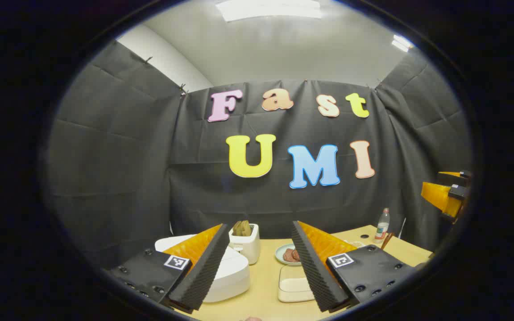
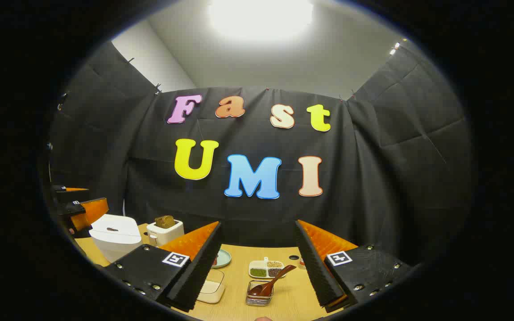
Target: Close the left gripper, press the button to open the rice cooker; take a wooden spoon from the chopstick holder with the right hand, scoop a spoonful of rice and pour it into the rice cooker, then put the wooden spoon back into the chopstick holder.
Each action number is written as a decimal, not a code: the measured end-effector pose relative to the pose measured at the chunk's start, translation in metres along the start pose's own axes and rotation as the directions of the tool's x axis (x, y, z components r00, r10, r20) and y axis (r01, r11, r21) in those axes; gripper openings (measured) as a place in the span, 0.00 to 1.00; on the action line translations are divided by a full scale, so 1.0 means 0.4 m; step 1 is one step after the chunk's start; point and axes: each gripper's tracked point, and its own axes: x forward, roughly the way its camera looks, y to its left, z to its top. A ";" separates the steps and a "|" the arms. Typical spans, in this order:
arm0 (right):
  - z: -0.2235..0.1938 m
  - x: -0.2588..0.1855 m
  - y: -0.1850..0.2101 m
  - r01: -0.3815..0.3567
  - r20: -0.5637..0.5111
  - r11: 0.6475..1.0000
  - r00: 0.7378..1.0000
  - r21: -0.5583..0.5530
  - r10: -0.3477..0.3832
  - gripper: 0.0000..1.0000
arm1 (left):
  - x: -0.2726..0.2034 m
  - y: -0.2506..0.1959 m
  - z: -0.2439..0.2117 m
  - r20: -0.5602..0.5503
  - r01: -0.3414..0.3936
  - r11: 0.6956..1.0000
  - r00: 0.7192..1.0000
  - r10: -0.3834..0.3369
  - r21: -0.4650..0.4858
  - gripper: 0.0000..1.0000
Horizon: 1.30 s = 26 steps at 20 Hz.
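While both grippers hang above the table (image 2: pixel 283 303) with jaws wide and empty, the right gripper (image 2: pixel 257 263) looks down on the wooden spoon (image 2: pixel 271 281), leaning in the chopstick holder (image 2: pixel 259 298) near a divided dish of grains (image 2: pixel 266 269). The left gripper (image 1: pixel 260 263) faces the closed white rice cooker (image 1: pixel 234 272), a toaster (image 1: pixel 246 243), a plate (image 1: pixel 283 256) of what may be meat, and a shallow white container (image 1: pixel 295 287).
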 end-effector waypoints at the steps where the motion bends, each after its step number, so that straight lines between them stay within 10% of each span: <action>1: -0.007 0.003 0.003 -0.004 -0.008 1.000 1.000 0.009 0.004 0.96 | 0.000 0.005 -0.004 -0.008 -0.007 1.000 1.000 0.007 -0.007 0.95; 26: -0.023 0.036 -0.036 0.022 -0.019 1.000 1.000 0.015 -0.022 0.96 | 0.024 0.014 0.005 -0.001 -0.021 1.000 1.000 0.021 -0.017 0.96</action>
